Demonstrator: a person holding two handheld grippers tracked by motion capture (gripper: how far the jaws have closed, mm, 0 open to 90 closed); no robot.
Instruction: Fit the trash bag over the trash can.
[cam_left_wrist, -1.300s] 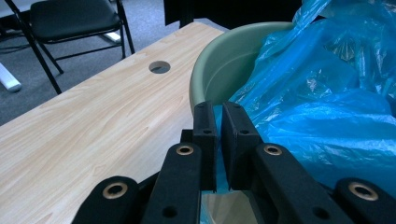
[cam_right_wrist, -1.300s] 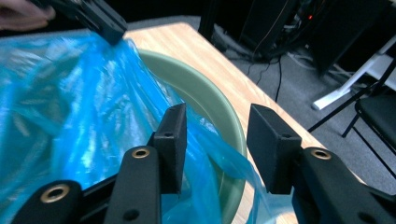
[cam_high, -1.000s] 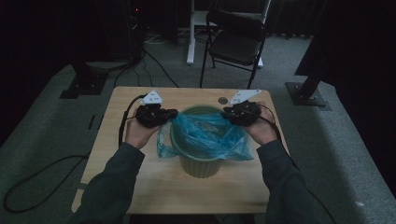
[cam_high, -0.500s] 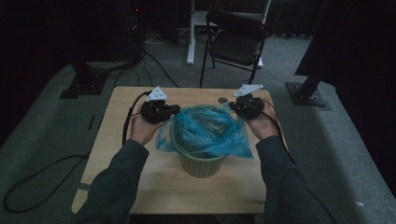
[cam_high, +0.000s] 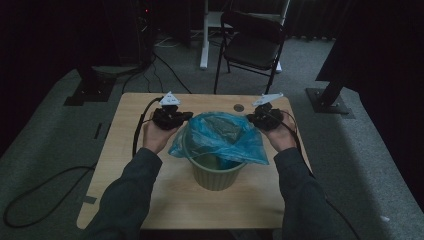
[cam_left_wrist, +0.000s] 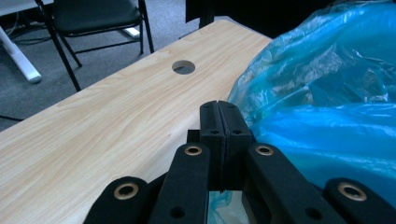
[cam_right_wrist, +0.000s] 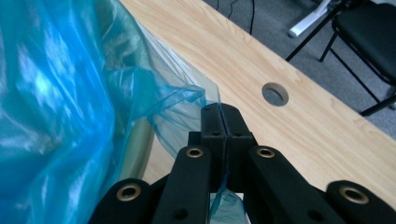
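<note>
A pale green bin stands in the middle of the wooden table, with a blue plastic bag spread over its mouth. My left gripper is at the bag's left edge. Its jaws have just been closing and now stand shut, with blue film pinched low between them beside the bag. My right gripper is at the bag's right edge, shut on a fold of the bag. The bin's rim shows behind the film.
A round cable hole lies in the table just beyond the bin. A black folding chair and a white desk leg stand on the carpet past the far edge. Cables trail off the table's left side.
Both hands have moved slightly away from me and lower with the bag's edges. The bag now lies wider over the bin's mouth and hangs down its front.
</note>
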